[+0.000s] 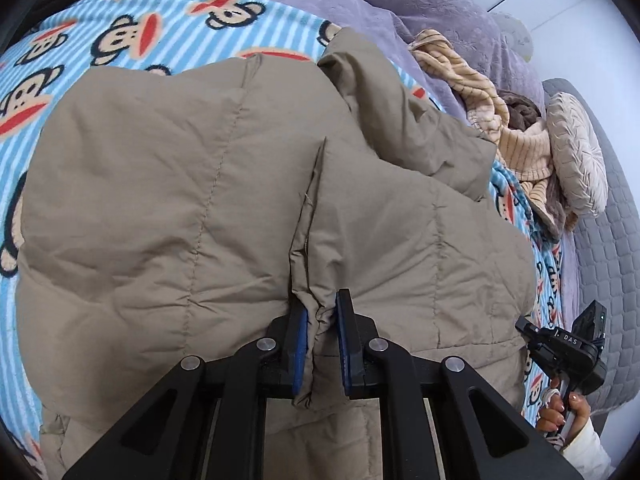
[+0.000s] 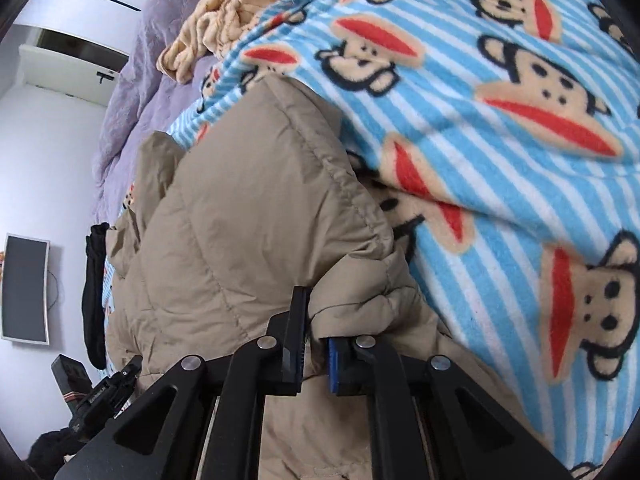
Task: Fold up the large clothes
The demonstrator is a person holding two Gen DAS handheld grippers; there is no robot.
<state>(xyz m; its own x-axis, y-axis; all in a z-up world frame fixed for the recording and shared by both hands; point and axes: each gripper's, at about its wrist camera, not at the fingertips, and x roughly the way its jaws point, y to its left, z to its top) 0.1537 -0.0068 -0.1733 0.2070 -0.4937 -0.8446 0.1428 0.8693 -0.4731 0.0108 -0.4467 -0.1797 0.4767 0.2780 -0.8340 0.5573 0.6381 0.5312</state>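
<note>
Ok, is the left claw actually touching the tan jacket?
Touching. The left wrist view shows the left claw with a ridge of the tan jacket pinched between its blue pads.

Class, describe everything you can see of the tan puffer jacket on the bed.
The tan puffer jacket is a quilted, padded garment with stitched channels and a matte, slightly creased shell. It lies bunched and partly folded on the monkey-print striped blanket. The left claw pinches a ridge of its fabric near the lower edge; the right claw grips a hemmed edge.
</note>
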